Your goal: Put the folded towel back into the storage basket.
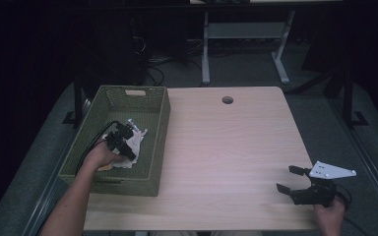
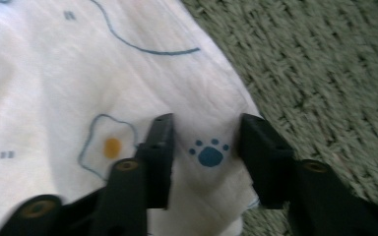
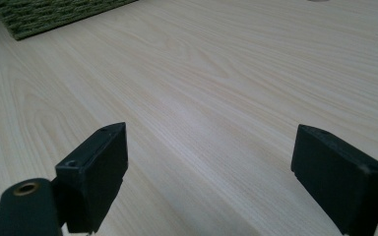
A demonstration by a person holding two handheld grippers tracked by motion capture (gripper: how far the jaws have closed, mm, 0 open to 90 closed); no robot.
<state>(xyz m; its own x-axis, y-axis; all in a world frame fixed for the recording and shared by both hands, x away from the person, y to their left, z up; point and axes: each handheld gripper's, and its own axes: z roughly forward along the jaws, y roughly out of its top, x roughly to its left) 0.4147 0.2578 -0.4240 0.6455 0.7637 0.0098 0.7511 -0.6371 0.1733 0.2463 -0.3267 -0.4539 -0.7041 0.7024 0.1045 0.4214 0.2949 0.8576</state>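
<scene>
A: High view first. Green woven basket point(image 1: 153, 147) on the left part of the wooden table point(image 1: 226, 147), white cloth point(image 1: 137, 139) lying inside it. Left gripper point(image 1: 126, 144) down in the basket, right over the cloth. Right gripper point(image 1: 290, 180) well apart, low over bare wood near the table's front right corner.

B: Left gripper view next?

A: Black jaws partly apart, straddling a bit of cloth point(image 2: 103, 98) near its edge, with a blue paw print point(image 2: 209, 153) in the gap. Tips down against the fabric, but no pinch yet: not gripping. Woven basket floor point(image 2: 325, 73) just beside the cloth's edge.

B: Handling?

A: Probably light, soft and limp; likely to sag and unfold once lifted. Not fragile, hardly slippery. Best taken at that near edge or on a raised fold, pinching enough layers to stop a slip.

B: Any writing?

A: None readable. Just prints: the paw, a fried egg point(image 2: 109, 145) with a yellow yolk, thin blue curved lines, small grey marks. No brand or label.

B: Right gripper view?

A: Jaws wide apart, empty, with wood grain point(image 3: 216, 98) between them. Corner of the basket point(image 3: 44, 14) at top left.
</scene>
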